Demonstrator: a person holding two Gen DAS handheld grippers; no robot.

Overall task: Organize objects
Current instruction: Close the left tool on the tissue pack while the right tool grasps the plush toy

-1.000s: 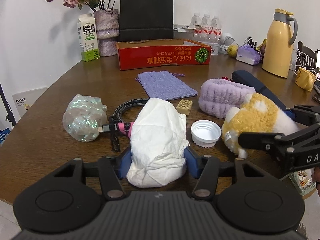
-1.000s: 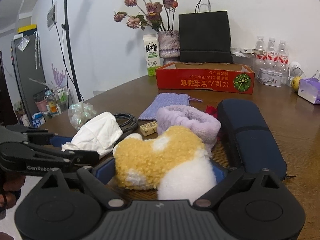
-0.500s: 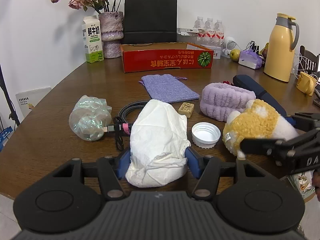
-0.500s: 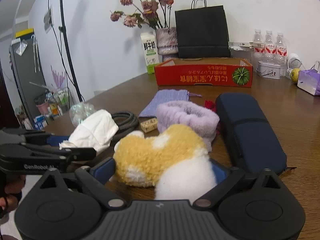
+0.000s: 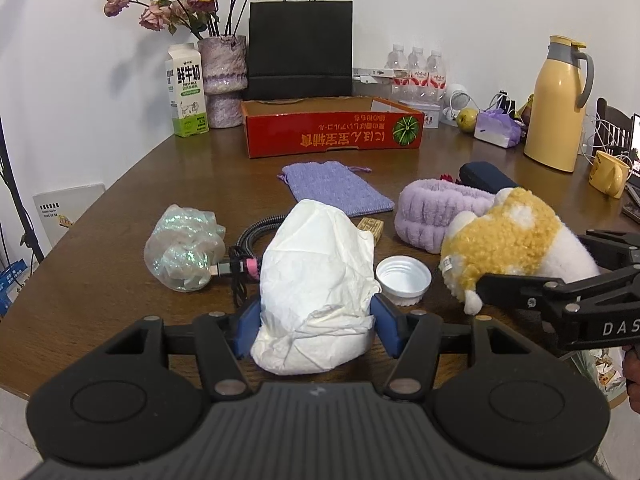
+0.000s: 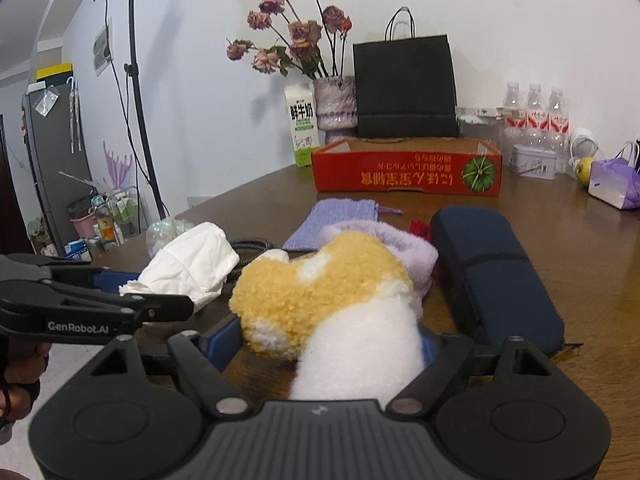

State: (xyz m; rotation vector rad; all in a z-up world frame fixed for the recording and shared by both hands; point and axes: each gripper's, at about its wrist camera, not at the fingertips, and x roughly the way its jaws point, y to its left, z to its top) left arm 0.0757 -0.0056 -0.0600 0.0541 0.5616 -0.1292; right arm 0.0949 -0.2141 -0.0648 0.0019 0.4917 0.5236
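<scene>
My left gripper [image 5: 314, 326] is shut on a crumpled white paper bundle [image 5: 316, 280] and holds it above the table's near edge; the bundle also shows in the right wrist view [image 6: 196, 266]. My right gripper [image 6: 320, 346] is shut on a yellow-and-white plush toy [image 6: 328, 300], which also shows in the left wrist view [image 5: 508, 240]. A red cardboard box [image 5: 332, 126] stands open at the back of the table. On the table lie a purple knit pouch [image 5: 334, 192], a purple fluffy headband [image 5: 436, 210], a white cap [image 5: 403, 276] and a navy case [image 6: 492, 276].
An iridescent plastic wad [image 5: 184, 246], a black cable [image 5: 244, 256] and a small tan block [image 5: 370, 227] lie near the left gripper. A milk carton [image 5: 186, 92], flower vase [image 5: 222, 80], black bag [image 5: 300, 50], water bottles [image 5: 416, 70], yellow thermos [image 5: 556, 104] and mug [image 5: 608, 174] line the back.
Both grippers have risen and drawn back a little with their loads; the paper bundle and the plush toy are lifted off the table.
</scene>
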